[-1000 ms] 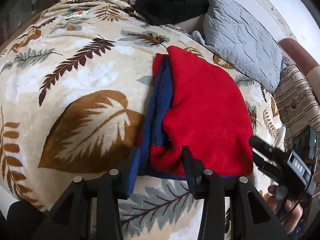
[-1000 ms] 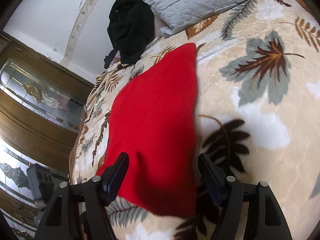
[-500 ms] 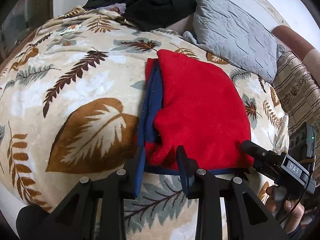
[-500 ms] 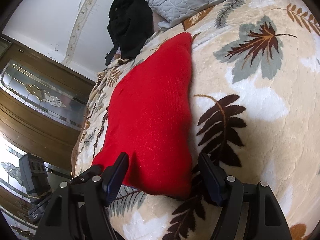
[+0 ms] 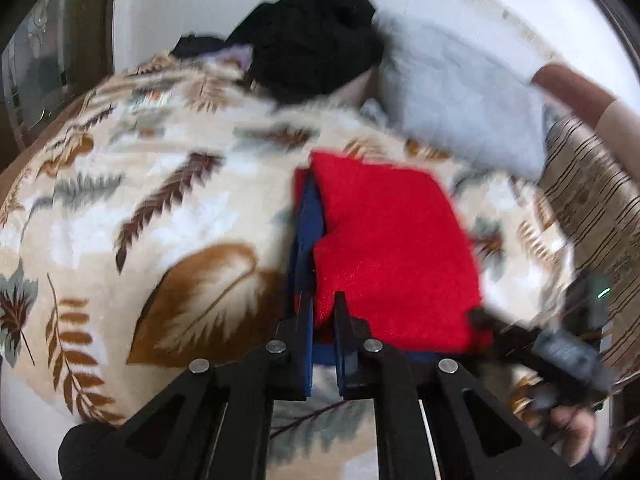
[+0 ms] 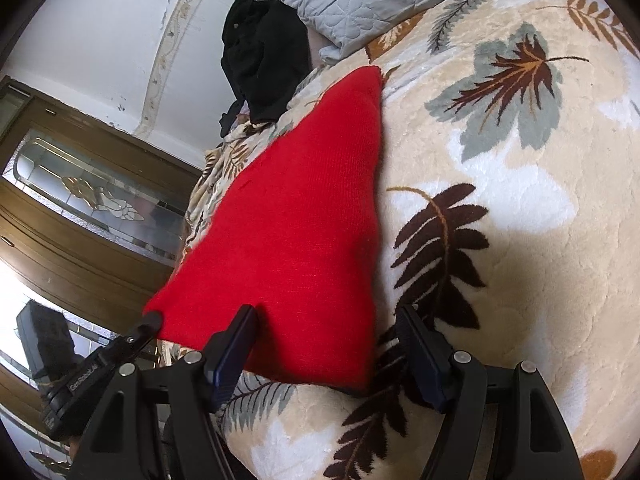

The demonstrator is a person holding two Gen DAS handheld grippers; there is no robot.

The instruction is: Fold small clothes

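A folded red and blue small garment lies on a leaf-patterned blanket. My left gripper is shut on the garment's near left corner, pinching red and blue layers. In the right wrist view the garment shows as a red wedge. My right gripper is open, its fingers straddling the garment's near right corner just above the blanket. The right gripper also shows at the right in the left wrist view, and the left gripper at the lower left of the right wrist view.
A grey quilted pillow and a heap of black clothes lie at the far end of the bed. A striped cloth lies to the right. A wooden door with patterned glass stands beyond the bed's left side.
My left gripper has closed on the garment's near left corner. Both grippers have drawn back a little toward the near edge; the right stays open.
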